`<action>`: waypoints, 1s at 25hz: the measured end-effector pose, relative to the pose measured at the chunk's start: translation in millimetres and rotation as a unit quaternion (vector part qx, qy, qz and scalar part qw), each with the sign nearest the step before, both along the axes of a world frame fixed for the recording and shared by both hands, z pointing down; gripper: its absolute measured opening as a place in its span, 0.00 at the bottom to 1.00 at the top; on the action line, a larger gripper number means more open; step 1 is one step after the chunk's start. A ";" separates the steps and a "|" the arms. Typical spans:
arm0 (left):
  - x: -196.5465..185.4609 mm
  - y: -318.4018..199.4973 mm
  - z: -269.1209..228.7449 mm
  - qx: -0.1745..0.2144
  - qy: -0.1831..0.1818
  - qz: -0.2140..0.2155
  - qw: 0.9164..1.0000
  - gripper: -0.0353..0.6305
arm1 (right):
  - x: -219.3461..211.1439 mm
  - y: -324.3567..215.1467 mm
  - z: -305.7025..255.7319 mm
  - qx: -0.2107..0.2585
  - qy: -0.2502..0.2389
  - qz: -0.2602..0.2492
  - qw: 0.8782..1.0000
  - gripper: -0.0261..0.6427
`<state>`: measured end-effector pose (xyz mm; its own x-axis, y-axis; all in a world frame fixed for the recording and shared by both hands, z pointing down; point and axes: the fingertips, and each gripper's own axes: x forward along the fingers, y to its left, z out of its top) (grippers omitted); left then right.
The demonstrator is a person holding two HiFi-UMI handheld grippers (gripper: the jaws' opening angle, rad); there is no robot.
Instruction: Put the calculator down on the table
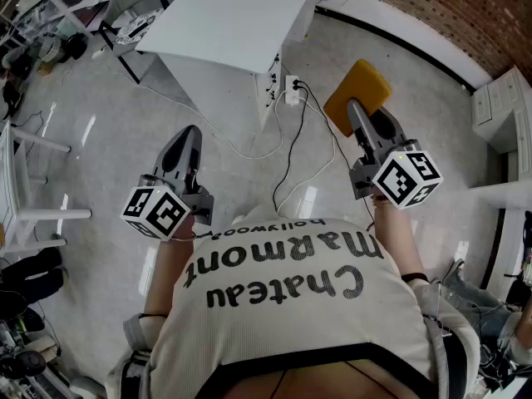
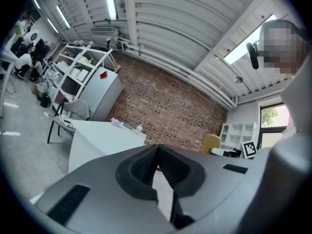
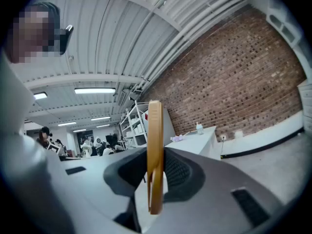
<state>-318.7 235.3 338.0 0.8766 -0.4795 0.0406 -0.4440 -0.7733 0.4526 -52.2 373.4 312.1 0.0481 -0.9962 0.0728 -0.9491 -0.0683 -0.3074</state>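
Observation:
A flat yellow calculator (image 1: 359,92) is held edge-on over the floor, with my right gripper (image 1: 356,113) shut on its near end. In the right gripper view the calculator (image 3: 155,126) stands upright between the dark pads (image 3: 178,172), which press on both of its faces. The white table (image 1: 233,15) stands ahead and to the left of it, with its nearest corner a short way off. My left gripper (image 1: 189,136) hangs level over the floor, near the table's front. In its own view, the left gripper (image 2: 157,149) has its jaws together with nothing between them.
Black and white cables (image 1: 287,152) trail over the grey floor from a socket block (image 1: 291,86) at the table's side. A white shelf unit (image 1: 499,106) stands at the right by the brick wall (image 1: 465,7). A chair (image 1: 133,15) and racks stand at the left.

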 end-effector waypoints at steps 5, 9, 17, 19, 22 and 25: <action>4.5 -17.3 17.6 -0.017 -0.004 -0.005 1.000 0.06 | 7.5 -25.3 18.0 -0.014 -0.004 -0.006 1.000 0.18; 8.0 -52.2 30.0 -0.026 -0.005 -0.011 1.000 0.06 | 15.3 -57.8 27.2 -0.021 -0.004 -0.005 1.000 0.18; 64.9 -152.5 15.4 -0.017 0.007 0.026 1.000 0.06 | 50.9 -149.5 16.1 -0.024 -0.008 0.010 1.000 0.18; 80.7 -179.0 9.1 -0.011 0.004 0.039 0.999 0.06 | 59.0 -174.2 9.9 -0.021 -0.006 0.015 1.000 0.18; 102.4 -217.6 -0.7 -0.004 0.013 0.058 0.998 0.06 | 70.0 -207.1 -1.4 -0.017 0.001 0.024 1.000 0.18; 120.1 -253.5 -14.3 0.010 0.018 0.077 0.997 0.06 | 78.4 -234.2 -13.8 -0.010 0.010 0.036 0.999 0.18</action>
<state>-198.6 -18.2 323.7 0.9403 -0.3403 -0.0010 -0.3035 -0.8400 0.4497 26.2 139.2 298.3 0.1221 -0.9882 0.0920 -0.9471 -0.1438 -0.2869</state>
